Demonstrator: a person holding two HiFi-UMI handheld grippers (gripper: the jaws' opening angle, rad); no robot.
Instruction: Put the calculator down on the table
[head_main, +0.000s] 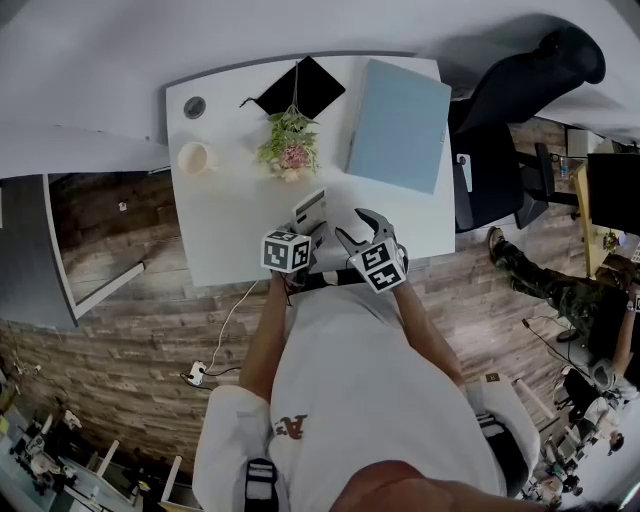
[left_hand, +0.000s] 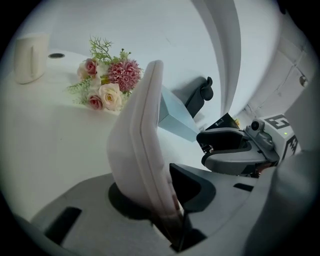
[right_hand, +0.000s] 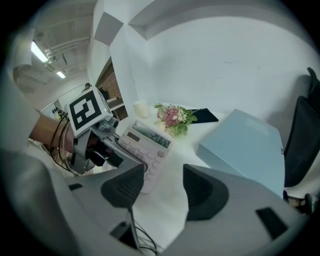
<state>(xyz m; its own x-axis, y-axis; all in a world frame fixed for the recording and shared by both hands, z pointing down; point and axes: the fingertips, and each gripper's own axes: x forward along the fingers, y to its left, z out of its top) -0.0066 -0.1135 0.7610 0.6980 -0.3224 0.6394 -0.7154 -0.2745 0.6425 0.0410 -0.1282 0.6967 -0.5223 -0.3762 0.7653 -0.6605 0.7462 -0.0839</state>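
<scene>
Broadly, a smooth white bench (head_main: 230, 225) with rounded corners fills the upper middle of the head view, with a flat, pale blue box (head_main: 398, 125) at its upper right. The right claw (right_hand: 162, 190) hangs open and empty over the near edge. The left claw (left_hand: 165, 200) grips the near end of the calculator (right_hand: 147, 150), a slim, rounded slab of white plastic. It is tilted up on edge, its long axis pointing toward the pink flowers (head_main: 288, 145), display end farthest, keys facing the right claw.
</scene>
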